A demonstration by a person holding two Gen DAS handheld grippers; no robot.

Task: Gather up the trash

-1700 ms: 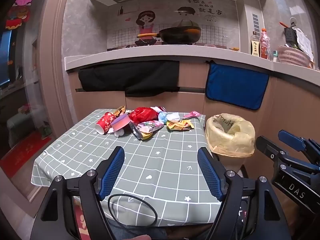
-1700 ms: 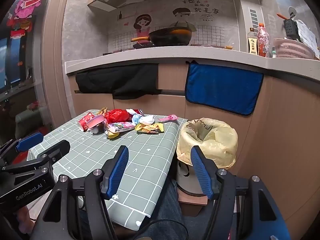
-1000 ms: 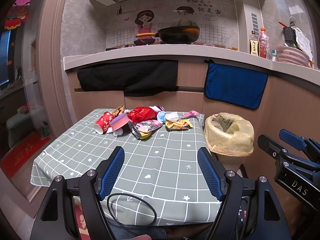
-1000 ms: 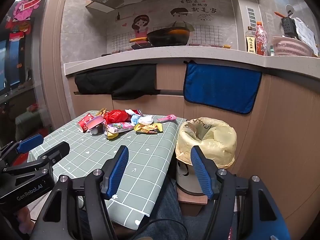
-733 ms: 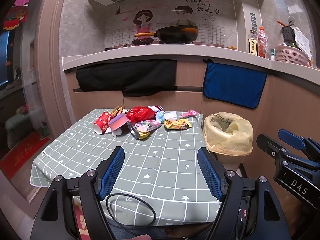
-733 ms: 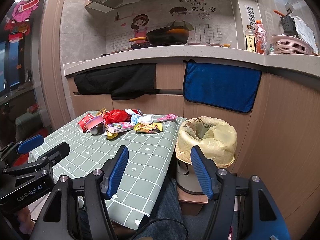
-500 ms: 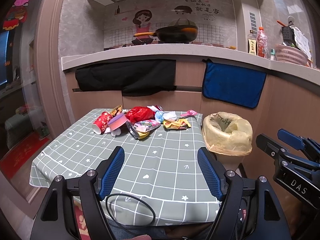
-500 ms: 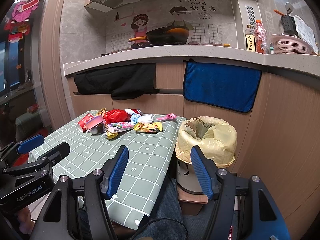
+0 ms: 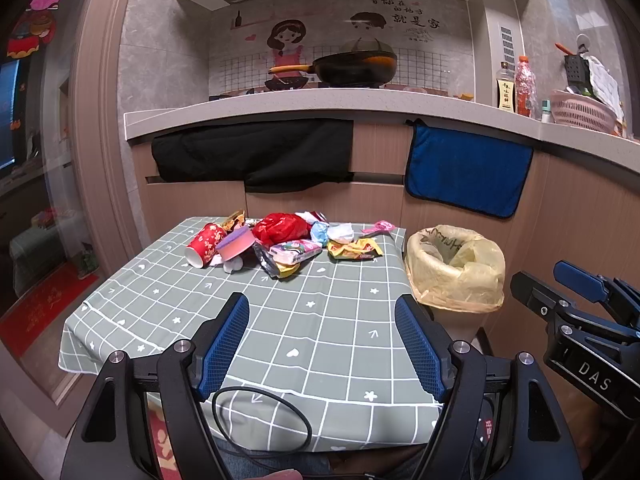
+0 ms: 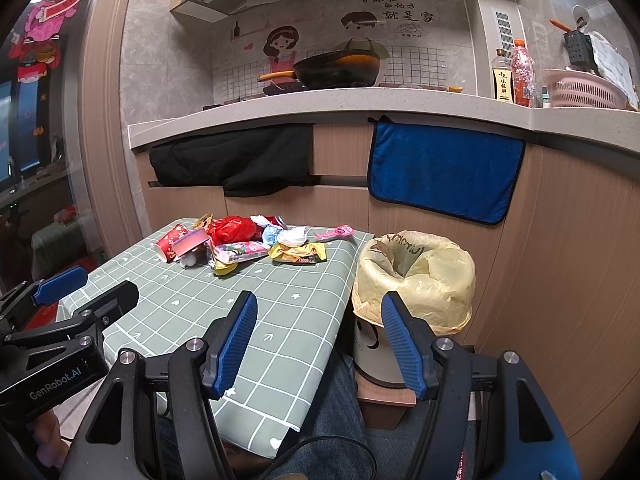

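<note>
A heap of trash lies at the far end of the table: a red paper cup on its side, a red plastic bag, a pink snack wrapper and a yellow wrapper. A bin lined with a yellow bag stands beside the table's right edge. My left gripper is open over the near part of the table, empty. My right gripper is open too, empty, hovering between the table's right edge and the bin. The trash heap is far ahead of both.
A kitchen counter runs behind the table, with a black cloth and a blue towel hanging from it. A wok, bottles and a pink basket stand on top. A person's legs in jeans are under the table's near edge.
</note>
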